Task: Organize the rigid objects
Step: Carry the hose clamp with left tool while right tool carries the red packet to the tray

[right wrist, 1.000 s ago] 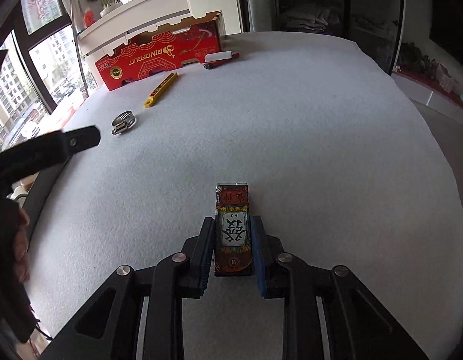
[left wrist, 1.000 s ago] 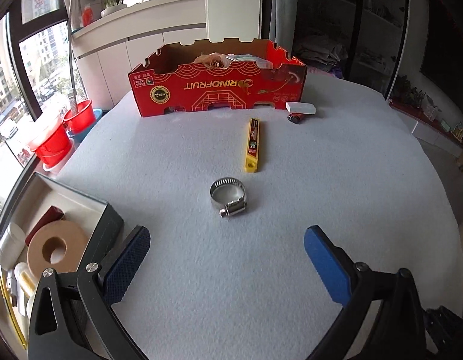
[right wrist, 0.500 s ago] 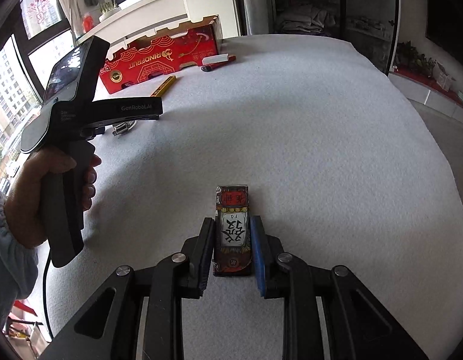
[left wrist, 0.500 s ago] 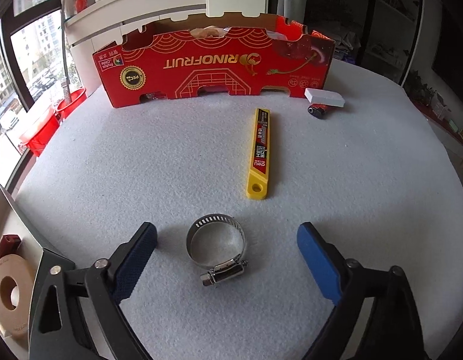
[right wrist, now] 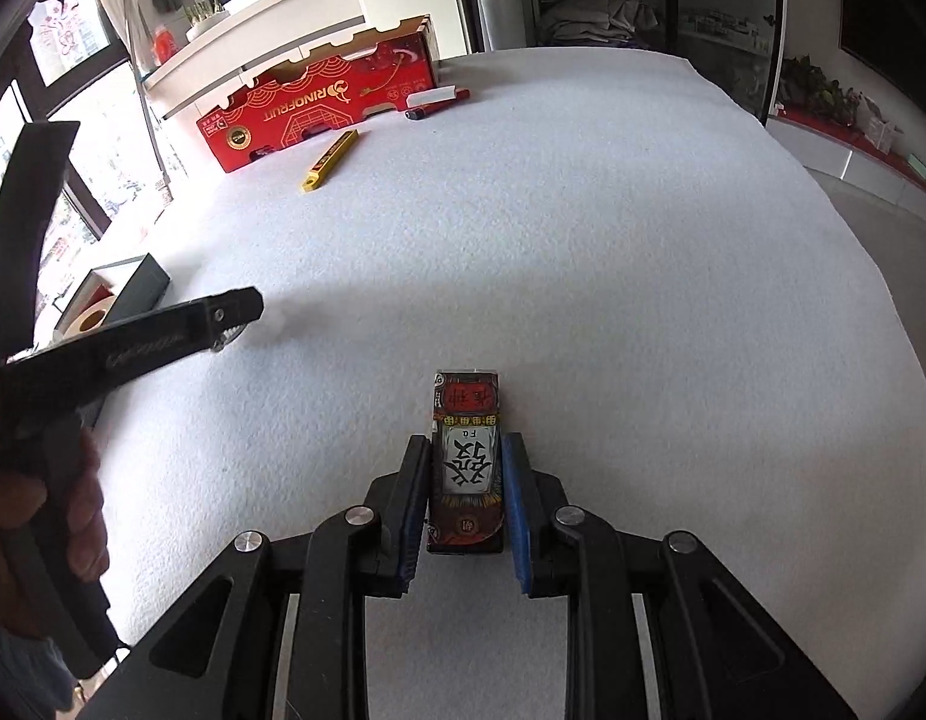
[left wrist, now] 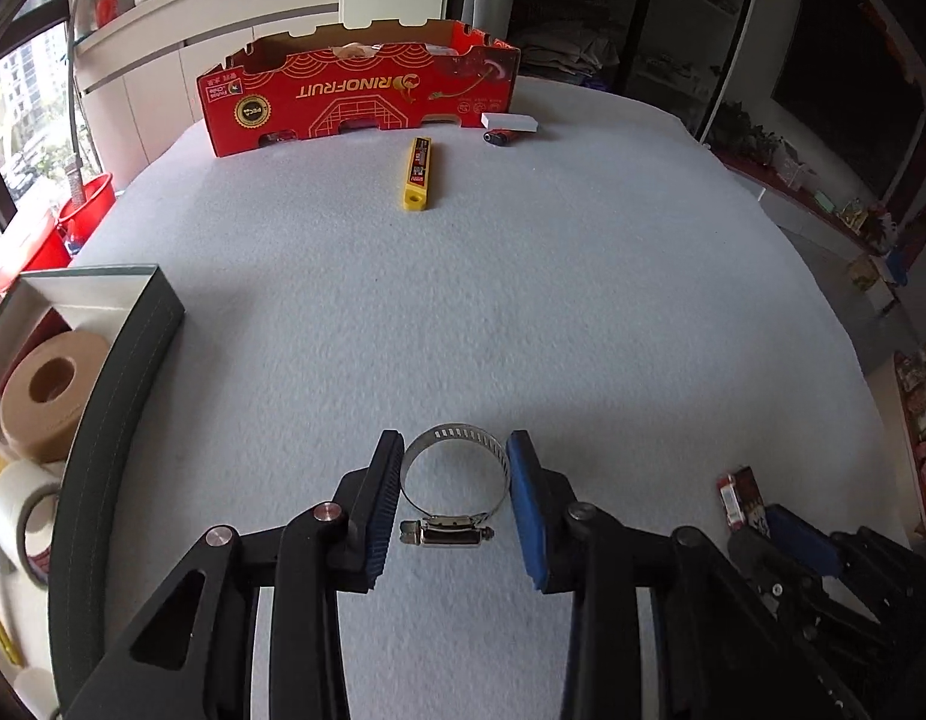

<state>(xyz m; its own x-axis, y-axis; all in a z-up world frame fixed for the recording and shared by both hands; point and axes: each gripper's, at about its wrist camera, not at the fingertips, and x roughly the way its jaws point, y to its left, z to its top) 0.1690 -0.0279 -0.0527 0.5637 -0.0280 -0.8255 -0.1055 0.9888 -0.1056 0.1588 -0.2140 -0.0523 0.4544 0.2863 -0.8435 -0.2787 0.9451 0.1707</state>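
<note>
A steel hose clamp (left wrist: 453,480) sits between the blue pads of my left gripper (left wrist: 453,450). The jaws are closing and both pads touch the ring's sides, its screw housing toward the camera, just over the white felt table (left wrist: 523,300). My right gripper (right wrist: 467,444) is shut on a small patterned card pack (right wrist: 466,450) lying flat on the felt. The left wrist view shows that pack (left wrist: 740,495) at lower right. In the right wrist view a hand holds the left gripper (right wrist: 234,315) at left.
A dark tray (left wrist: 120,372) at the left table edge holds a tan tape roll (left wrist: 48,396) and other rolls. At the far side stand a red cardboard box (left wrist: 360,102), a yellow utility knife (left wrist: 417,174), a white block (left wrist: 509,121) and a marker (left wrist: 499,137).
The left jaws narrowed from wide apart onto the hose clamp, and gripper and clamp drew back from the yellow knife toward the near side. The right gripper kept its hold.
</note>
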